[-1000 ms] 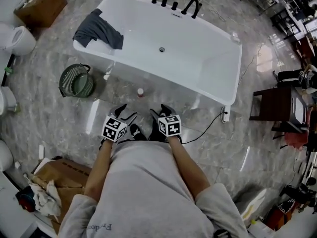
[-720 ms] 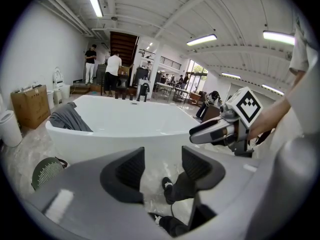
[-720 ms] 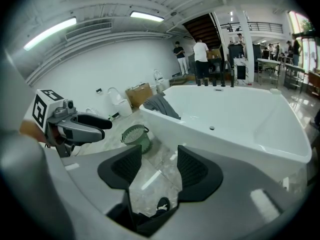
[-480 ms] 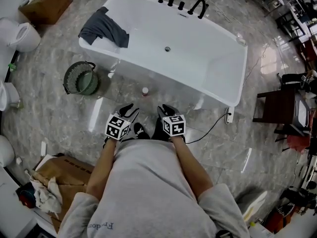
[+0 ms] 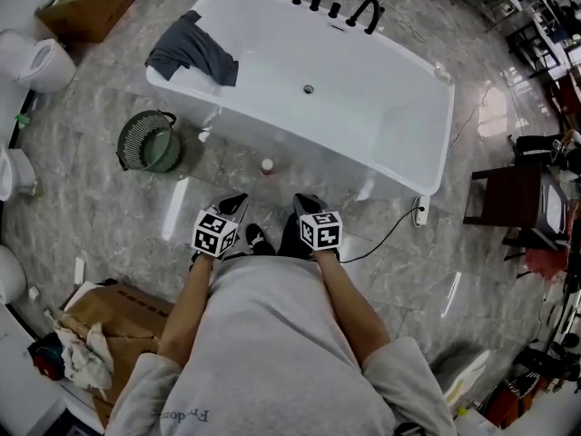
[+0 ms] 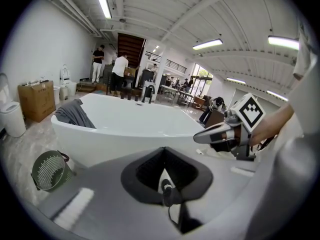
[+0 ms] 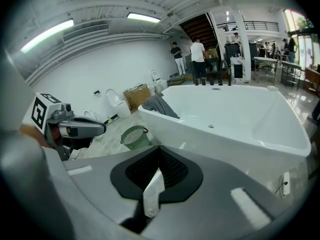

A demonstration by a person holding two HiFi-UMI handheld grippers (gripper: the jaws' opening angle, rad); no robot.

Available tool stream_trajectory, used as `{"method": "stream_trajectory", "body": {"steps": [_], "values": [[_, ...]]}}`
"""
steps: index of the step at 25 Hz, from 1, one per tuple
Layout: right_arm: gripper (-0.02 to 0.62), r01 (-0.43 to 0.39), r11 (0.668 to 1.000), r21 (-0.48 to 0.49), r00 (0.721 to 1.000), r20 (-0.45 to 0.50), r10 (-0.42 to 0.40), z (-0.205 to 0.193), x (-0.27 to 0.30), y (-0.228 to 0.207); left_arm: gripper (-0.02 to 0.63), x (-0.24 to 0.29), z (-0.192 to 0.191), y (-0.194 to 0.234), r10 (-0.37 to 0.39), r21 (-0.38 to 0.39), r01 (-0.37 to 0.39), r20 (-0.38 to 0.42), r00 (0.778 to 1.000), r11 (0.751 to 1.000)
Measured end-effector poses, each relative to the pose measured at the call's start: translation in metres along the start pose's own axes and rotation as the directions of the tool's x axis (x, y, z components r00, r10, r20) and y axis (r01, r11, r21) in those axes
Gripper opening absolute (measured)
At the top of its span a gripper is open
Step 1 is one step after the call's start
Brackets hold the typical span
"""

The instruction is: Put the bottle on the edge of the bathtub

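A small bottle (image 5: pixel 267 165) with a red cap stands on the grey floor just in front of the white bathtub (image 5: pixel 432 165). My left gripper (image 5: pixel 235 203) and right gripper (image 5: pixel 305 203) hang side by side a short way in front of it, near the person's body. Both are shut with nothing between the jaws. In the left gripper view the left gripper (image 6: pixel 164 174) faces the tub's side (image 6: pixel 125 131), with the right gripper (image 6: pixel 220 134) off to its right. The right gripper (image 7: pixel 159 170) looks along the tub rim (image 7: pixel 200 129). Neither gripper view shows the bottle.
A dark cloth (image 5: pixel 191 51) hangs over the tub's left end, and black taps (image 5: pixel 338 9) line its far rim. A green basket (image 5: pixel 147 143) stands left of the bottle. A cable (image 5: pixel 381 234) runs over the floor at right. Cardboard boxes (image 5: pixel 100 321) and toilets (image 5: pixel 36 62) stand at left.
Both grippers' jaws have gone from spread open to shut, empty. The grippers have stayed in about the same place in front of the bottle.
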State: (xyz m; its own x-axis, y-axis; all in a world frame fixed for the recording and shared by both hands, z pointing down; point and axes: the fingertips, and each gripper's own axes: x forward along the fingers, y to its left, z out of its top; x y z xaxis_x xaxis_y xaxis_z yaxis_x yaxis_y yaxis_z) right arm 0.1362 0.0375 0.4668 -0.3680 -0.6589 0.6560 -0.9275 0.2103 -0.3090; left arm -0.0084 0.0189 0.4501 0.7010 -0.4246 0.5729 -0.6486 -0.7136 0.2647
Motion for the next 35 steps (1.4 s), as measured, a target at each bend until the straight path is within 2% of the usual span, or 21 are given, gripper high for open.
{"method": "stream_trajectory", "body": {"steps": [35], "values": [[0.003, 0.018, 0.998, -0.056, 1.000, -0.012, -0.019, -0.0055, -0.0067, 0.0022, 0.059, -0.0018, 0.0015, 0.0014, 0.001, -0.031, 0.000, 0.023, 1.000, 1.000]]}}
